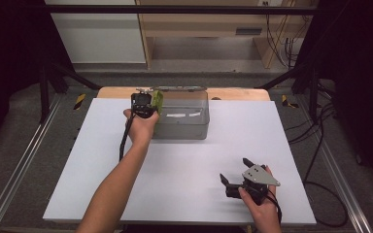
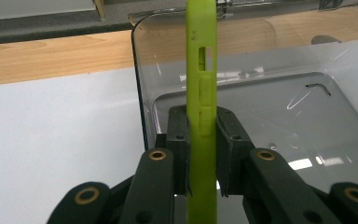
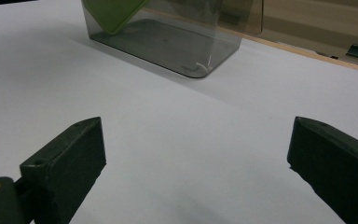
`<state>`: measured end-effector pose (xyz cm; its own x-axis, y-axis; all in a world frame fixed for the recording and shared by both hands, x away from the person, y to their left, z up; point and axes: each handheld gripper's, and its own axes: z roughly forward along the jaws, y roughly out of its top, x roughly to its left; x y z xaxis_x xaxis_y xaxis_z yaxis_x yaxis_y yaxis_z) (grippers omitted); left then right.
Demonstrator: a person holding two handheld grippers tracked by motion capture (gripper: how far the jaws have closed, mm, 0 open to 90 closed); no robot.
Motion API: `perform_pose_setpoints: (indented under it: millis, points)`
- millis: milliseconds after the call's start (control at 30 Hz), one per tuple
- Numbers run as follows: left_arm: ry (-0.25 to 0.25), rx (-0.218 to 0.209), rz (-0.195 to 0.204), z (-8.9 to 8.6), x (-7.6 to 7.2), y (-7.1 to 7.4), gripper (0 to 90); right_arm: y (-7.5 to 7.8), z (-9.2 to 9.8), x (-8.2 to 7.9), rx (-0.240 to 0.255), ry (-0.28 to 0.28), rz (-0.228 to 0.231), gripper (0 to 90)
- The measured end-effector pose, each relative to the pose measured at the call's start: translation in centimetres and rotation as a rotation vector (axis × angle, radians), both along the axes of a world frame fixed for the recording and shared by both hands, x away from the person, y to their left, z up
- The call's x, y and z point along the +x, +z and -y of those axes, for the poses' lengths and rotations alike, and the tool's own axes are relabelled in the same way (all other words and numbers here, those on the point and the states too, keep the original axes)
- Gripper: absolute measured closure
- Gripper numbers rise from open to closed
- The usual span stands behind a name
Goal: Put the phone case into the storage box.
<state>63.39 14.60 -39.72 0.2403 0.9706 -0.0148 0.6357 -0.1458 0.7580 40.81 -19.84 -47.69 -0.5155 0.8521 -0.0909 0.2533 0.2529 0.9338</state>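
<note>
Over the left end of the clear plastic bin [image 1: 182,124], your left gripper [image 2: 201,140] pinches a lime-green phone case [image 2: 201,93] edge-on, its jaws pressed flat against both faces. The case hangs just above the bin's near-left corner, and from the right gripper view its lower corner [image 3: 114,14] looks to sit at or just inside the wall. I'd judge the step is dropping it in: carry it past the rim toward the middle, lower until the bottom edge nears the floor, then spread the jaws, so it doesn't catch the wall and tip out. The bin looks bare inside apart from glare on its floor. Your right gripper [image 1: 235,174] rests spread wide on the white table [image 1: 184,174], well apart from the bin.
</note>
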Motion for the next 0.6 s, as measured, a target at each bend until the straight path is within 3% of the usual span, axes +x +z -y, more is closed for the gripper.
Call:
perform_pose_setpoints:
  millis: [600]
  points:
    - [0.003, -0.014, 0.011, -0.01, 0.37, -0.40, 76.8, -0.08, -0.13, 0.06, -0.005, 0.003, -0.007, 4.5]
